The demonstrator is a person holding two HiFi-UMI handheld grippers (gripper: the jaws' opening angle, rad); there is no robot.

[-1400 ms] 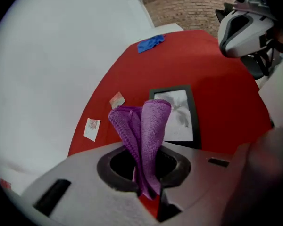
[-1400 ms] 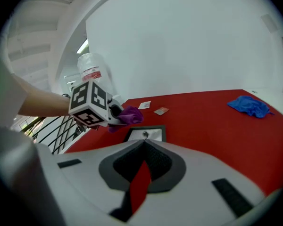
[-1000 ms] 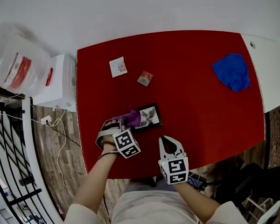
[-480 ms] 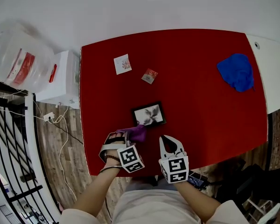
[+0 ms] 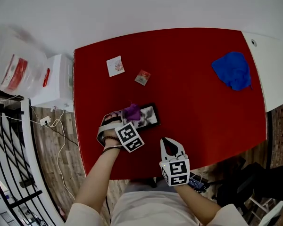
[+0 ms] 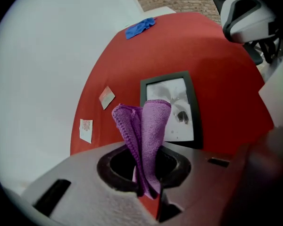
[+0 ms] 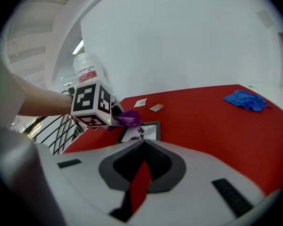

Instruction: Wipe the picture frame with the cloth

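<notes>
The left gripper (image 5: 126, 118) has its jaws clamped on a folded purple cloth (image 5: 132, 111), over the left end of the picture frame (image 5: 150, 116) lying flat on the red table (image 5: 193, 79). The right gripper (image 5: 170, 143) has its jaws together and empty, near the table's front edge.

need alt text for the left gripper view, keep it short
The left gripper is shut on a folded purple cloth that stands up between its jaws, with a black picture frame lying flat on the red table just beyond it. A blue cloth lies near the table's far edge.
</notes>
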